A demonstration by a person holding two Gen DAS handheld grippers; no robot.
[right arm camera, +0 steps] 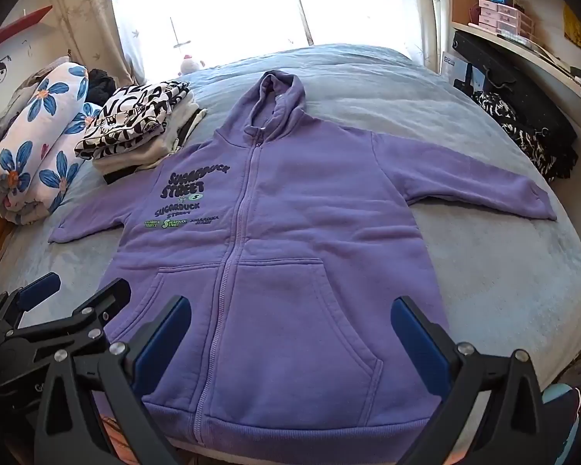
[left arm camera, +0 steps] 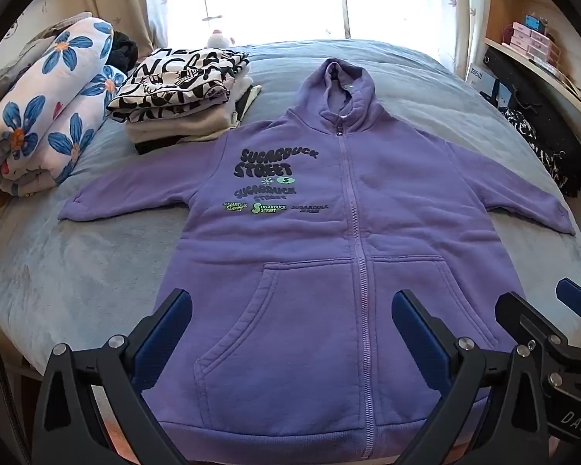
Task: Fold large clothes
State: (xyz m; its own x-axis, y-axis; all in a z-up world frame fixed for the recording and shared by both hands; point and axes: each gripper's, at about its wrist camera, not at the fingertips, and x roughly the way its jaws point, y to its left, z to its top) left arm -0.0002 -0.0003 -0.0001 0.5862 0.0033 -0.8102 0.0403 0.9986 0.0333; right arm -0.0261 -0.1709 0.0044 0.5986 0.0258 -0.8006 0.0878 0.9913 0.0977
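Left wrist view: purple hoodie [left arm camera: 329,240] lies flat and face up on the bed [left arm camera: 77,271], zipped, sleeves spread out, hood away from camera. Left hand-held gripper [left arm camera: 292,314] hangs wide apart over the hem, gripping nothing. Right hand-held gripper [left arm camera: 538,306] pokes in at the right edge; cannot tell its spread from here. Folded clothes stack [left arm camera: 182,97] sits just beside the left shoulder, floral rolled blanket [left arm camera: 46,108] further left. Risk: swinging the left sleeve could nudge the stack.

Right wrist view: right hand-held gripper [right arm camera: 290,317] wide apart, empty, over the right pocket. Hoodie is thick soft fleece with a ribbed hem band, kangaroo pockets, raised print. Risk: a thick layer may slip from blue pads [right arm camera: 418,345]; pinching one layer only would drag the front and wrinkle it. Bed cover is plush, could bunch.
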